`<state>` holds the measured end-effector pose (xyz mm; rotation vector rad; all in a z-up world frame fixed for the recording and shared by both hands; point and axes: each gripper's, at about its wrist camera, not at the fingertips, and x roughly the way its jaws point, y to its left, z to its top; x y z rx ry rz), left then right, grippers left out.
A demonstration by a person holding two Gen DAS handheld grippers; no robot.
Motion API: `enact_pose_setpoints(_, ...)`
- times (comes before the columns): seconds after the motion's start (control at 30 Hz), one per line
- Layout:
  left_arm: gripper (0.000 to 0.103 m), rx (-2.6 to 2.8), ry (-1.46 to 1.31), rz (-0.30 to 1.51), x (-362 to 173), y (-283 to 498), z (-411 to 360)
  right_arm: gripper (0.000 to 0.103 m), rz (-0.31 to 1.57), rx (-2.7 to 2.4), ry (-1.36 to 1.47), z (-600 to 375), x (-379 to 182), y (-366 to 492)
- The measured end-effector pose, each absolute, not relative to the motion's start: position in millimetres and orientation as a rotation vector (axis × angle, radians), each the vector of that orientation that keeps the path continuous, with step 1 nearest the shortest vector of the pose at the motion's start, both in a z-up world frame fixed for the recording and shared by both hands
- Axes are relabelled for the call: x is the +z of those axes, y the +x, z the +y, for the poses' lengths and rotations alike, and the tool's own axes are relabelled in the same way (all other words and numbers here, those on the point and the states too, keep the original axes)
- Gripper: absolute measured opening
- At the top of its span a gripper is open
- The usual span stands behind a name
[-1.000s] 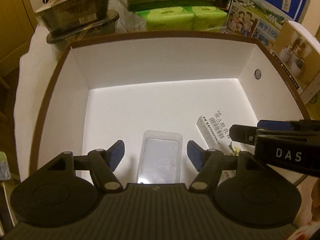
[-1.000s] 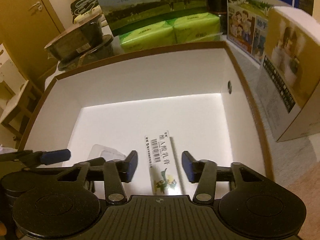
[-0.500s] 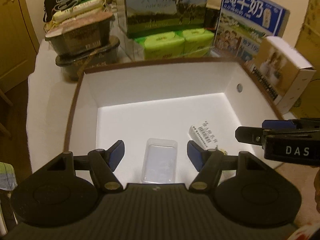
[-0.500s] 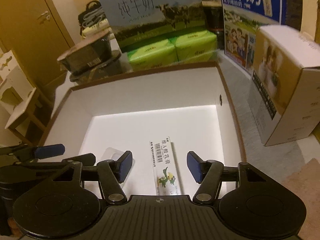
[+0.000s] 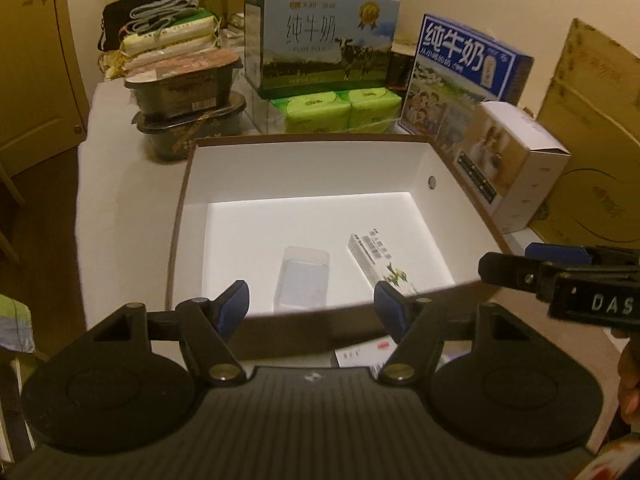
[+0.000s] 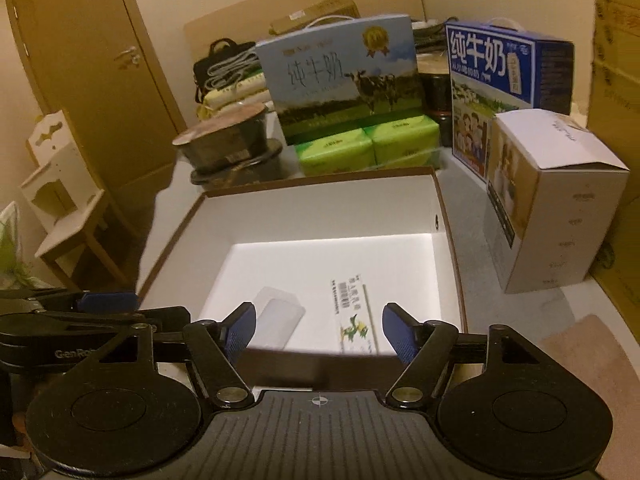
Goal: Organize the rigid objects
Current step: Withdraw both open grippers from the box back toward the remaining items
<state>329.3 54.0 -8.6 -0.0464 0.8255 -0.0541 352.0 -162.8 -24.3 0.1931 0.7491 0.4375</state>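
Both grippers have pulled back and up from the box over the last second, so that its near wall, hidden before, now crosses the lower part of each view and far more of the room shows behind. Inside the white box, on its bright floor near the front wall, lie the two items: a clear plastic case toward the left and a narrow printed carton with a barcode just to its right, close together but not touching; the right wrist view shows the same pair, case left of carton. The left gripper hovers in front of the near wall with its blue-padded fingers spread wide and nothing between them. The right gripper does likewise, jaws wide apart and empty, also outside the front wall. In the left view the right gripper's finger reaches in from the right edge at rim height. Some white printed papers lie on the table just in front of the box. Behind the box stand green tissue packs, a pale-blue milk carton with a cow on it, a dark-blue milk carton, and two stacked black food tubs at the left. A white-and-tan box stands just right of the white box.
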Motion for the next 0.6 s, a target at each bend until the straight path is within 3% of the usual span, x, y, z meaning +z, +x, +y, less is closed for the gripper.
enact_pose_setpoints(0.6,0.067,-0.027,-0.043,0.794,1,210,45,0.070,0.732,0.422,0.315,-196,-20,240)
